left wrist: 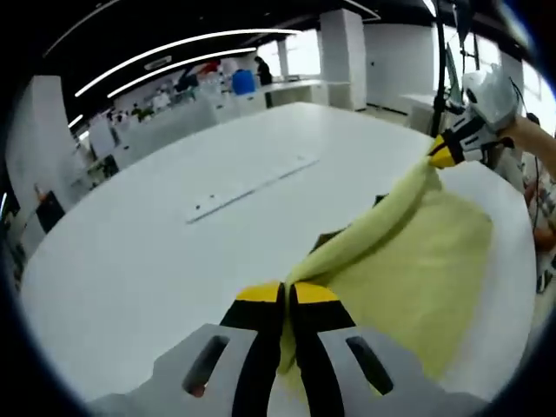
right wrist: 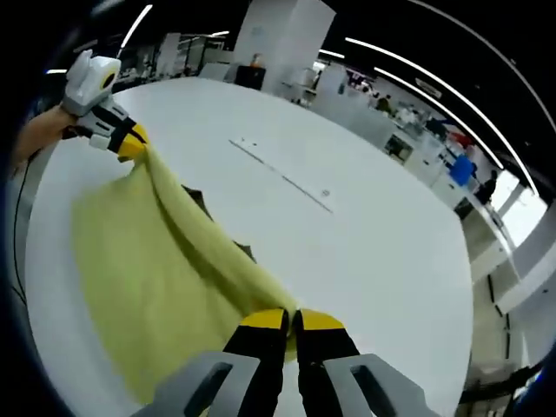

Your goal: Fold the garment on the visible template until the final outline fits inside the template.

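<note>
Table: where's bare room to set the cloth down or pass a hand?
Bare white table runs from the yellow garment out past the long seam strip to the far edge. Crowded along the lifted fold, pinched between the left tongs and right tongs, with a dark template peeking beneath.

The yellow garment (left wrist: 408, 278) covers the dark template (left wrist: 334, 236) — only slivers peek out.
</note>
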A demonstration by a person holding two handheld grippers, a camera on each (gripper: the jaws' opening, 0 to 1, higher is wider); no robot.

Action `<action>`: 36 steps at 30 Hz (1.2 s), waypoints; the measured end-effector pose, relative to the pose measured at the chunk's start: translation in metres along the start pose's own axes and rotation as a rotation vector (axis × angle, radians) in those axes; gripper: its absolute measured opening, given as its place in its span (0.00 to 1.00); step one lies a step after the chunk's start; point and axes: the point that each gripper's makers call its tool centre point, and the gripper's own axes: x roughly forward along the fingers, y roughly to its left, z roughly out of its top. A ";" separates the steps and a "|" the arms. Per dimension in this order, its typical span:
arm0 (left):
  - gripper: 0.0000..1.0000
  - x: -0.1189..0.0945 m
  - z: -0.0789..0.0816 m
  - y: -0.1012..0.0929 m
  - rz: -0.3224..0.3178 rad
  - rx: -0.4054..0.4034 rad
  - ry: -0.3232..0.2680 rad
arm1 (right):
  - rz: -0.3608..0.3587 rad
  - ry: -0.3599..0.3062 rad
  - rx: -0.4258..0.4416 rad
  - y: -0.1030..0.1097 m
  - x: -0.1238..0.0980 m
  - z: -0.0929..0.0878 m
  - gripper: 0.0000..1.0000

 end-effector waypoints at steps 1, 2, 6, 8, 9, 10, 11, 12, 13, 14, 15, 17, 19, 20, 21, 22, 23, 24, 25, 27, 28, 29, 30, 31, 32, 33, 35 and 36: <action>0.01 0.002 -0.002 0.000 -0.002 0.000 0.003 | 0.004 0.005 -0.003 0.001 0.003 -0.002 0.00; 0.01 0.006 -0.005 0.001 -0.003 -0.002 0.011 | 0.008 0.008 -0.005 0.001 0.005 -0.003 0.00; 0.01 0.014 -0.010 0.003 -0.010 -0.006 0.024 | 0.024 0.027 -0.009 0.001 0.015 -0.009 0.00; 0.01 0.018 -0.012 0.004 -0.010 -0.003 0.029 | 0.029 0.032 -0.004 0.000 0.019 -0.011 0.00; 0.02 0.020 -0.015 0.004 -0.011 -0.001 0.035 | 0.033 0.034 0.000 0.000 0.021 -0.012 0.00; 0.02 0.022 -0.016 0.004 -0.012 0.000 0.039 | 0.042 0.037 0.013 -0.001 0.024 -0.014 0.00; 0.02 0.023 -0.018 0.005 -0.011 0.001 0.042 | 0.046 0.039 0.023 -0.001 0.025 -0.015 0.00; 0.02 0.024 -0.019 0.005 -0.014 0.009 0.046 | 0.053 0.041 0.034 -0.002 0.028 -0.018 0.01; 0.02 0.025 -0.021 0.005 -0.015 0.017 0.049 | 0.062 0.045 0.037 -0.001 0.030 -0.019 0.01; 0.02 0.026 -0.023 0.005 -0.015 0.020 0.051 | 0.068 0.050 0.042 -0.001 0.032 -0.021 0.01; 0.02 0.027 -0.024 0.005 -0.019 0.032 0.059 | 0.071 0.053 0.043 -0.001 0.033 -0.023 0.01; 0.04 0.027 -0.026 0.008 -0.016 0.039 0.060 | 0.076 0.059 0.047 0.000 0.033 -0.024 0.03; 0.05 0.025 -0.030 0.011 -0.009 0.022 0.074 | 0.062 0.070 0.037 -0.004 0.030 -0.026 0.06; 0.06 0.022 -0.034 0.013 -0.012 -0.019 0.088 | 0.062 0.068 0.038 -0.005 0.028 -0.026 0.08; 0.07 0.021 -0.035 0.015 -0.010 -0.026 0.088 | 0.064 0.066 0.041 -0.005 0.026 -0.026 0.10; 0.09 0.017 -0.036 0.017 -0.004 -0.021 0.079 | 0.073 0.063 0.042 -0.004 0.025 -0.025 0.12; 0.12 0.016 -0.036 0.018 -0.004 -0.009 0.068 | 0.077 0.061 0.039 -0.004 0.024 -0.026 0.13; 0.14 0.014 -0.037 0.019 -0.008 0.003 0.069 | 0.090 0.054 0.021 -0.002 0.024 -0.025 0.15; 0.15 0.012 -0.038 0.019 -0.008 0.010 0.071 | 0.102 0.047 0.005 0.001 0.024 -0.025 0.16; 0.19 0.010 -0.040 0.018 -0.021 0.038 0.068 | 0.118 0.055 -0.019 0.004 0.024 -0.028 0.21; 0.20 0.009 -0.041 0.017 -0.032 0.052 0.065 | 0.118 0.056 -0.036 0.004 0.024 -0.029 0.23; 0.21 0.008 -0.041 0.016 -0.044 0.067 0.056 | 0.116 0.067 -0.092 0.003 0.025 -0.032 0.24; 0.21 0.007 -0.043 0.014 -0.053 0.074 0.058 | 0.111 0.076 -0.119 0.002 0.025 -0.034 0.23; 0.21 0.006 -0.045 0.013 -0.059 0.079 0.063 | 0.097 0.078 -0.140 0.000 0.027 -0.035 0.22; 0.21 0.005 -0.047 0.012 -0.065 0.078 0.062 | 0.092 0.078 -0.154 -0.001 0.028 -0.036 0.19; 0.21 0.006 -0.048 0.011 -0.069 0.075 0.064 | 0.092 0.069 -0.148 -0.001 0.028 -0.035 0.17; 0.21 0.006 -0.047 0.011 -0.062 0.094 0.062 | 0.089 0.056 -0.149 -0.003 0.031 -0.033 0.14; 0.21 0.005 -0.047 0.012 -0.055 0.120 0.068 | 0.087 0.058 -0.155 -0.003 0.032 -0.033 0.14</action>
